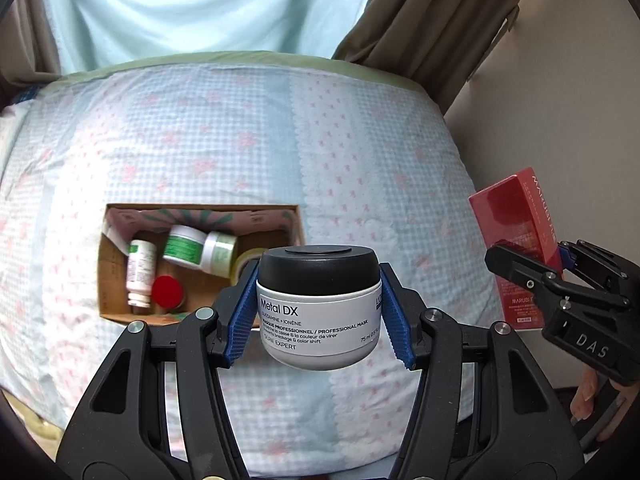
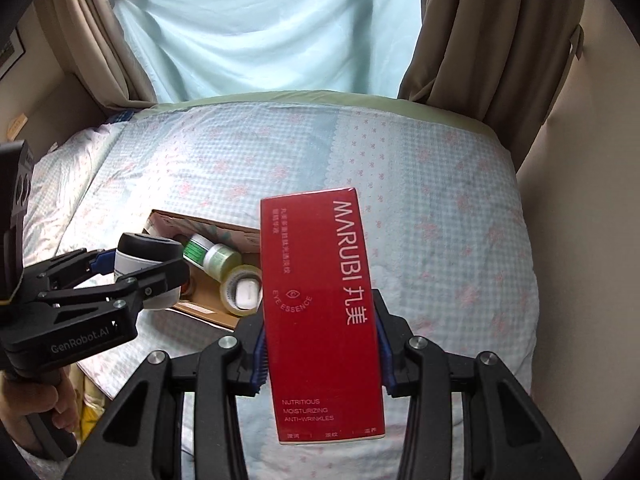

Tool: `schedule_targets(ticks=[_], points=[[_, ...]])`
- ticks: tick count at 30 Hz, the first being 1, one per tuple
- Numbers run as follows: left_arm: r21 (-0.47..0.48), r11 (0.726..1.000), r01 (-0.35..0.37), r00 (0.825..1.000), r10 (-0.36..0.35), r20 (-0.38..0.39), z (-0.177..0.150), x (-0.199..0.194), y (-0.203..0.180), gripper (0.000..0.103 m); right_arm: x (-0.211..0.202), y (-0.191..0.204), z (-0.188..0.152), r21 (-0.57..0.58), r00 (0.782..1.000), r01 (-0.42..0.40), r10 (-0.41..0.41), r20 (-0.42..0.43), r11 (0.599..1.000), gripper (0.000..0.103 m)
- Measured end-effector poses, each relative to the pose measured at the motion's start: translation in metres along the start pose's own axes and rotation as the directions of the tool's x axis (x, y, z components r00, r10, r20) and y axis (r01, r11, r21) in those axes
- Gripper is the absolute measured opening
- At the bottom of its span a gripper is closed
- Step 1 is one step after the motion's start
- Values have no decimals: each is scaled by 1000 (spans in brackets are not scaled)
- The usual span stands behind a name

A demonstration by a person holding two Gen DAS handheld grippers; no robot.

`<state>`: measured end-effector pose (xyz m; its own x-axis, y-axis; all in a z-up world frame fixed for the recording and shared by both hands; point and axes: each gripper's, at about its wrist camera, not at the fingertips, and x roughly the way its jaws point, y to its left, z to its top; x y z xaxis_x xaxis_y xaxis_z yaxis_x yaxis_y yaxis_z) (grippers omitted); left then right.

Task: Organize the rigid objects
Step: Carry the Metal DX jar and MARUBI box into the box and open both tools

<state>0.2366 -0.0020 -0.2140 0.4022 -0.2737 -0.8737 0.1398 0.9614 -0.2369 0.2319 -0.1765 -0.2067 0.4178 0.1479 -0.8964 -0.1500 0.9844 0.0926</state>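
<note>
**Inspector:** Grip status first. Left gripper (image 1: 318, 312) is closed on the grey jar (image 1: 318, 314), blue pads against its two sides just under the black lid, jar upright and held in the air above the near edge of the bed (image 1: 360, 140). Right gripper (image 2: 320, 354) is clamped on the red carton (image 2: 320, 312) across its narrow faces, below the middle, carton standing on end and tilted slightly.

**Assessor:** Destination?

**Inspector:** Cardboard box (image 1: 120, 312) sits on the bed, towards its near left part, already holding bottles, small tubs and a tape roll (image 2: 240, 290). Jar hangs just beside the box's near right corner; carton is further right.

**Assessor:** Handling?

**Inspector:** Jar judged rigid, smooth, moderately heavy; the round wall could slip, so the grip below the lid suits. Carton judged light, thin-walled, crushable; the grip should stay near its edges.
</note>
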Motion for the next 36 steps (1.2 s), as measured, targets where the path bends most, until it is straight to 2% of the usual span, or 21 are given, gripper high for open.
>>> schedule_targets(ticks=[7, 11, 18, 26, 36], points=[[24, 1000, 16, 999, -15, -38, -13, -22, 91, 53, 22, 71, -4, 151, 999, 3, 2, -36, 989, 39], [36, 999, 18, 998, -15, -68, -12, -22, 133, 53, 39, 97, -4, 236, 998, 1, 12, -55, 972, 39], [39, 999, 3, 996, 1, -91, 0, -6, 188, 53, 70, 133, 0, 286, 995, -1, 31, -100, 958, 39], [43, 999, -28, 989, 34, -146, 16, 45, 221, 53, 128, 131, 11, 355, 986, 9, 52, -161, 935, 39], [42, 998, -41, 961, 51, -272, 38, 137, 241, 53, 213, 101, 18, 444, 954, 58, 81, -287, 894, 39]])
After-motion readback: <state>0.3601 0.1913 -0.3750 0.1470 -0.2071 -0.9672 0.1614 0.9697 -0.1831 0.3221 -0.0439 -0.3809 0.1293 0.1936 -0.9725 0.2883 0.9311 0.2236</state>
